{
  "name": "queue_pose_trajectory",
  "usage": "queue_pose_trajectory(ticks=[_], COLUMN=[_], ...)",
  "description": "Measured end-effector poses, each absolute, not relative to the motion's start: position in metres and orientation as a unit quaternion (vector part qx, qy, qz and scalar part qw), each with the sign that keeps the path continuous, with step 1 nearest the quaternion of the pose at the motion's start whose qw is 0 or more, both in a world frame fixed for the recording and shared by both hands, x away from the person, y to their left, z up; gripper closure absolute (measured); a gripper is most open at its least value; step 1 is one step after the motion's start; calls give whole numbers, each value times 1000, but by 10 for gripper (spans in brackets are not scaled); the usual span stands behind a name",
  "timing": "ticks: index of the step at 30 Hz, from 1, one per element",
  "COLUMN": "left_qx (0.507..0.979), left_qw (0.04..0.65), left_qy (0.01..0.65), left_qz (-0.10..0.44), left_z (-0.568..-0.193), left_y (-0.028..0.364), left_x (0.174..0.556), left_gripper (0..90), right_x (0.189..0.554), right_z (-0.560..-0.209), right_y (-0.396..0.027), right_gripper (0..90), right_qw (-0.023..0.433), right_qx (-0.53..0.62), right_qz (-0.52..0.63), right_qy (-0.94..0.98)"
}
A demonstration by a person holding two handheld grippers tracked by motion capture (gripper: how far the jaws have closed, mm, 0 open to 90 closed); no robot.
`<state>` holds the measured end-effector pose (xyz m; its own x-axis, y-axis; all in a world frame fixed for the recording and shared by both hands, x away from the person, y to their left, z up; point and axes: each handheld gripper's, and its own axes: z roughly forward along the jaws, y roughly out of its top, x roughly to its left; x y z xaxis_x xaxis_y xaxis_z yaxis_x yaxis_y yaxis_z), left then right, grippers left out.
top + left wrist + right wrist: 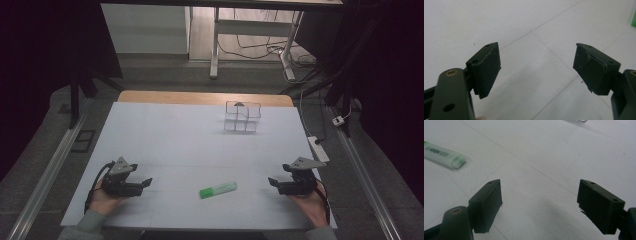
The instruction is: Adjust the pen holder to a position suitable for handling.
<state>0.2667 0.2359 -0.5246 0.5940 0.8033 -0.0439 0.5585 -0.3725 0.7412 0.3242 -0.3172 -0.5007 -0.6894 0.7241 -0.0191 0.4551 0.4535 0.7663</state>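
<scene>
The green highlighter (218, 190) lies flat on the white table cover (175, 135) near the person's edge, roughly midway between the two grippers and well apart from both, its pale clear cap end pointing toward the right and slightly away. In the right gripper view its cap end and printed barrel (444, 154) sit off to the upper left, clear of the jaws. The left gripper (142, 183) rests low over the cover at the near left, held in the person's left hand (102, 200), its jaws standing wide apart with nothing between them; the left gripper view shows bare white sheet and thin seam lines in the gap (536, 65). The right gripper (272, 182), held in the right hand (312, 205) at the near right, points inward toward the highlighter, its jaws likewise spread and empty (539, 197). Farther off, toward the far right of the cover, stands a small clear compartmented organizer (242, 117). Beyond it the wooden table edge (200, 97) shows, then floor with desk legs (215, 45) and cables (295, 60).
</scene>
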Motion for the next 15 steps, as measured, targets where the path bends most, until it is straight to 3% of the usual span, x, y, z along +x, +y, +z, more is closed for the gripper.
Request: queue_pose_trajectory(ticks=[15], left_qx=[811], left_qw=[370], left_qy=[423], left_qz=[163], left_z=[-527], left_y=[239], left_x=[271], left_gripper=[222], right_x=[330], right_z=[-502], right_y=[-310], right_gripper=[212], right_qw=[170], right_qx=[357], right_qz=[393], right_qy=[830])
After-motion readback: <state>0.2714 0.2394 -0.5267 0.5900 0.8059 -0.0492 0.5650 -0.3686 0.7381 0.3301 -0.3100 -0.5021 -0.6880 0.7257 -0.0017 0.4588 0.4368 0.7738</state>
